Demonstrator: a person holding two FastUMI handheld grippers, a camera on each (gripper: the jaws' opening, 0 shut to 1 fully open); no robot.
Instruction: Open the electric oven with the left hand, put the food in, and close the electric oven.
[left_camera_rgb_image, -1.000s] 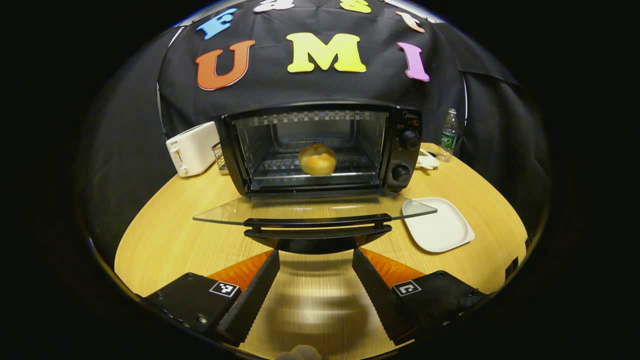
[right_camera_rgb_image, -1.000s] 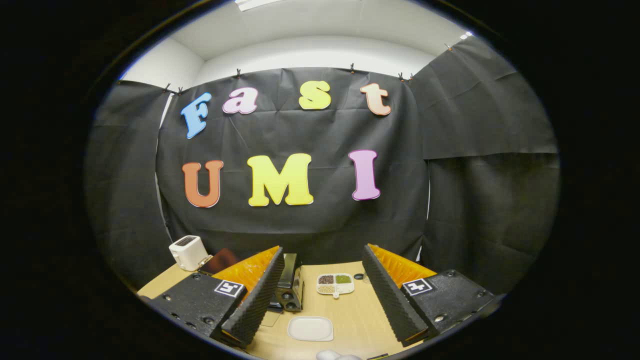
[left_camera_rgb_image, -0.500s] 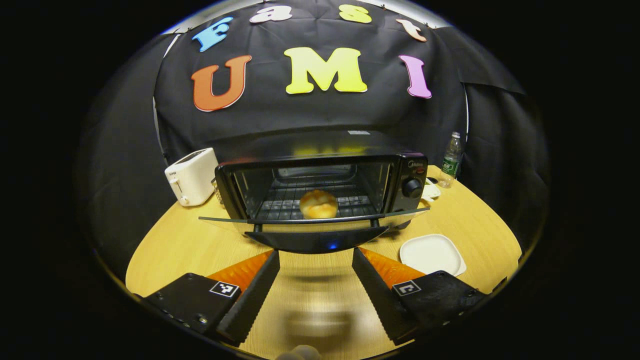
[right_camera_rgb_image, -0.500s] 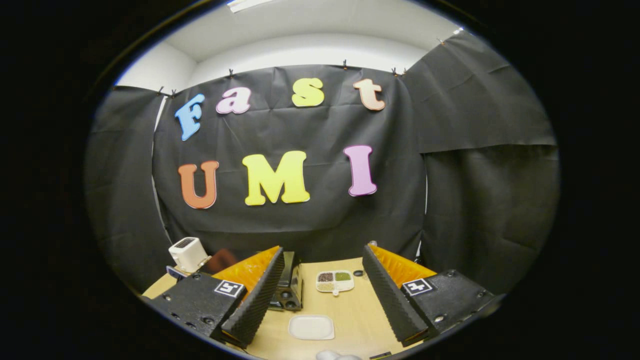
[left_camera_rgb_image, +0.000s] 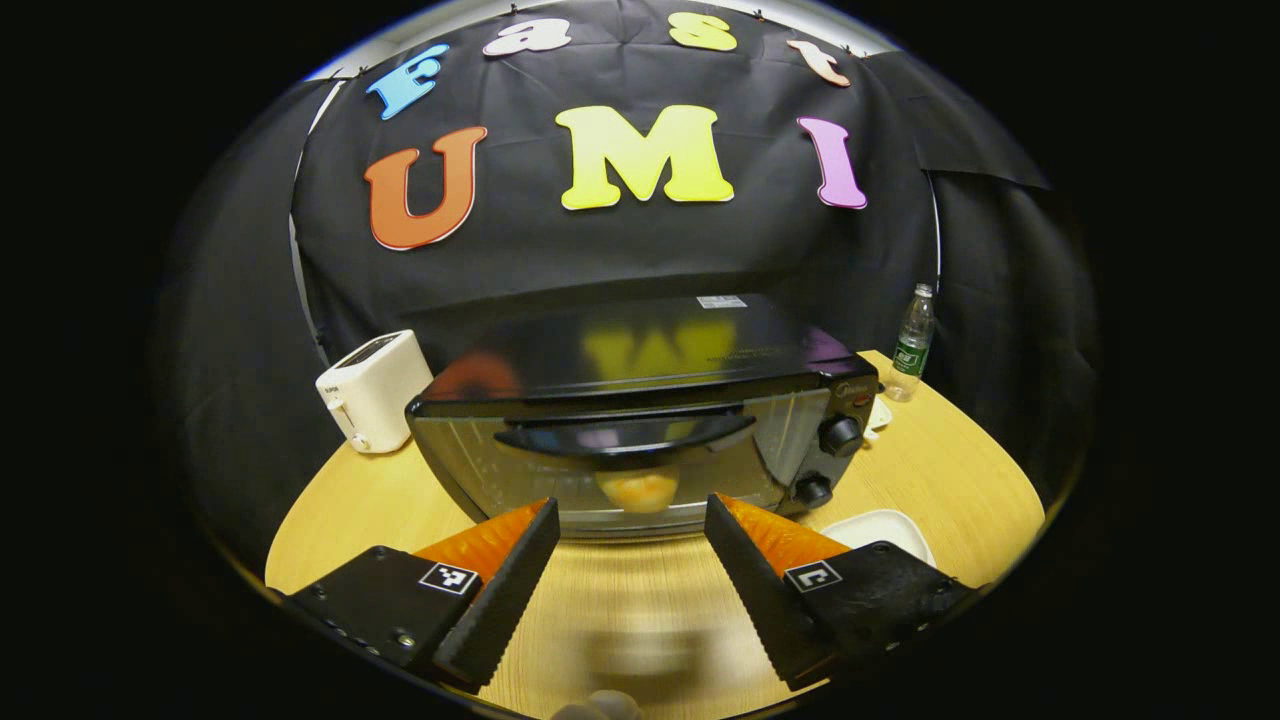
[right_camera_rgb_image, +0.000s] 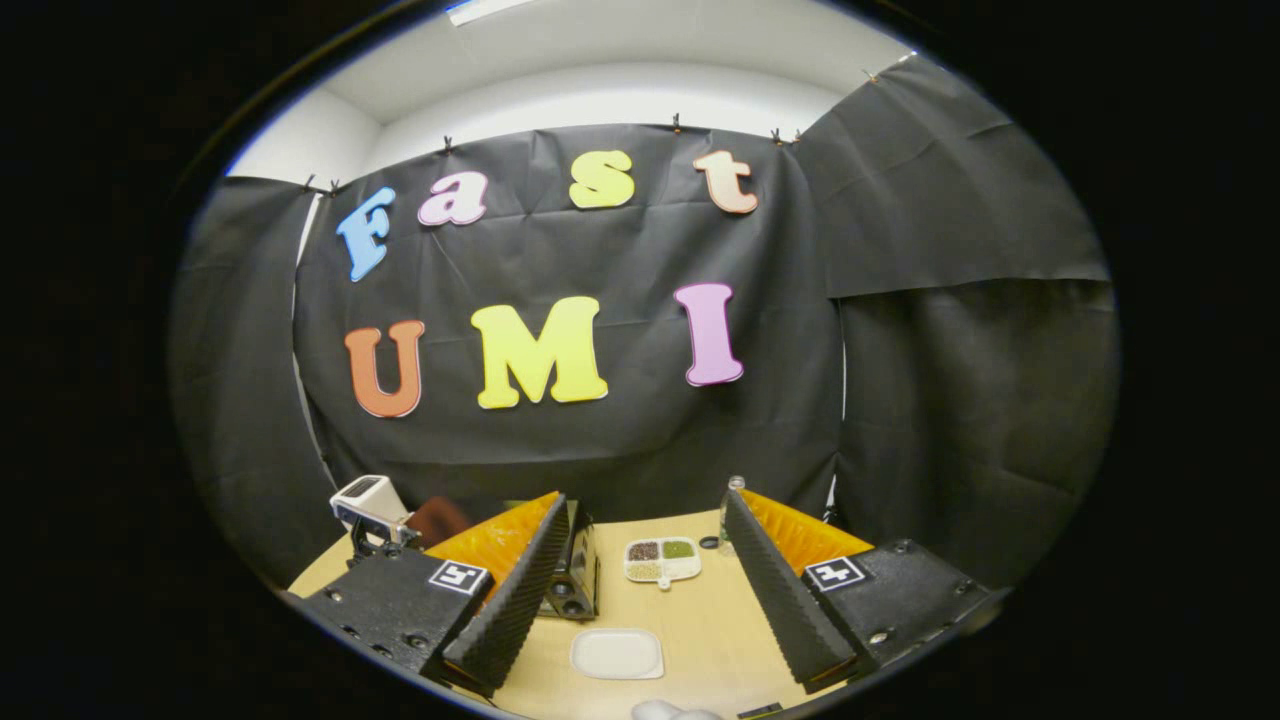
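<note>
In the left gripper view, the left gripper (left_camera_rgb_image: 630, 520) hangs spread and empty just before the electric oven (left_camera_rgb_image: 640, 420), whose glass door is up, the bun (left_camera_rgb_image: 637, 488) inside. In the right gripper view, the right gripper (right_camera_rgb_image: 640, 545) is spread wide over the table (right_camera_rgb_image: 700, 620), the white plate (right_camera_rgb_image: 617, 653) below.

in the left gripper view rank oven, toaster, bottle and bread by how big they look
1. oven, by far the largest
2. toaster
3. bread and bottle: much alike in area, and the bottle stands farther back, so no ranking between them.
</note>
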